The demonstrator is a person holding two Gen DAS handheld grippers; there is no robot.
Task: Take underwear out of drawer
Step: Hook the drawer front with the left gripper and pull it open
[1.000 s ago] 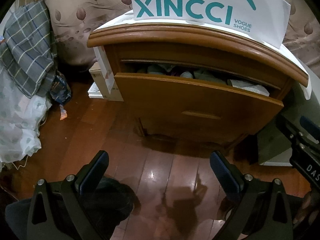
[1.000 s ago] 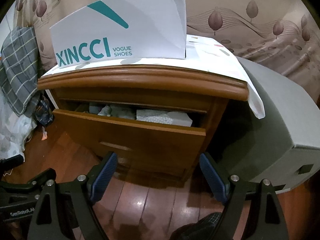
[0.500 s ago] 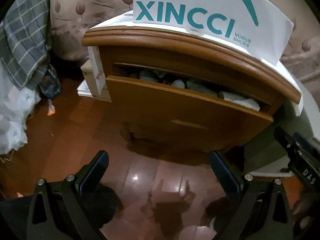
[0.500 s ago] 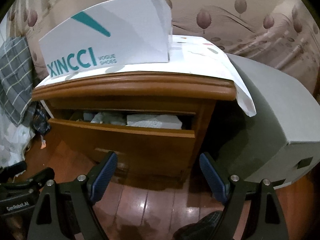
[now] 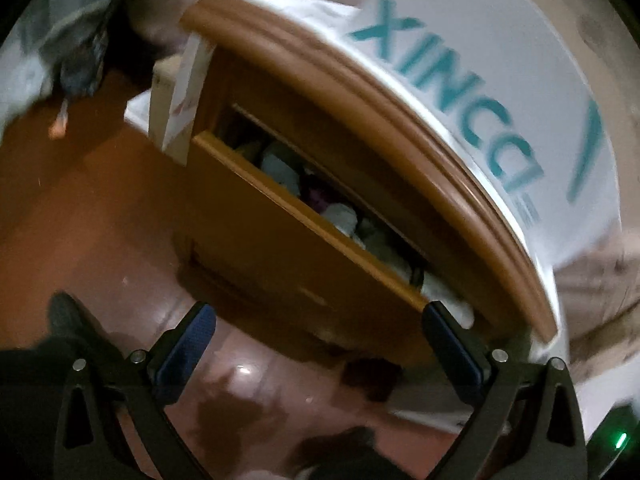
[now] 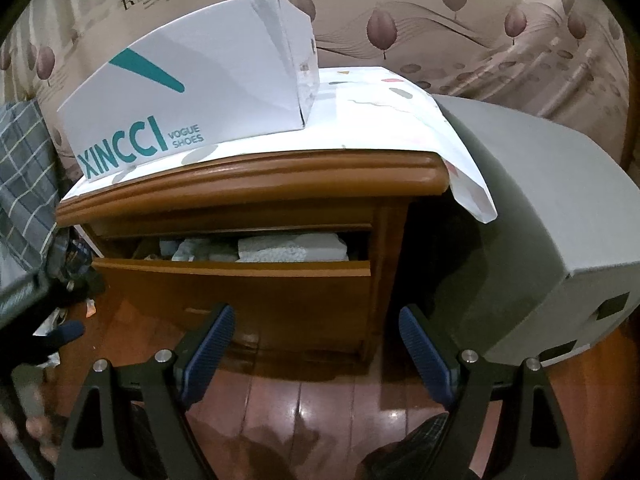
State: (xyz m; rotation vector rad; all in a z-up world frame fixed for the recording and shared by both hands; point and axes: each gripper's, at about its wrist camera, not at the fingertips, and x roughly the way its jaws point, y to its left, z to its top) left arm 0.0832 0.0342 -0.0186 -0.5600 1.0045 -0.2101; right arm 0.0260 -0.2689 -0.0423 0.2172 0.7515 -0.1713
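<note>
A wooden nightstand's drawer [image 6: 240,292] stands partly pulled out, with folded pale underwear [image 6: 288,250] and other cloth showing in the gap. In the left wrist view the drawer [image 5: 288,248] appears tilted and blurred, with light and dark garments [image 5: 340,216] inside. My left gripper [image 5: 320,332] is open and empty, in front of the drawer face above the floor. My right gripper [image 6: 316,340] is open and empty, below the drawer front. Neither touches the drawer.
A white XINCCI shoe box [image 6: 192,96] sits on a white cloth on the nightstand top [image 6: 256,176]. A grey box [image 6: 540,232] stands right of the nightstand. Plaid fabric [image 6: 24,184] hangs at the left. The floor [image 6: 304,408] is glossy wood.
The left gripper has swung closer to the drawer and rolled, so its view is tilted and blurred. The right gripper has risen and moved a little closer. Both stay open.
</note>
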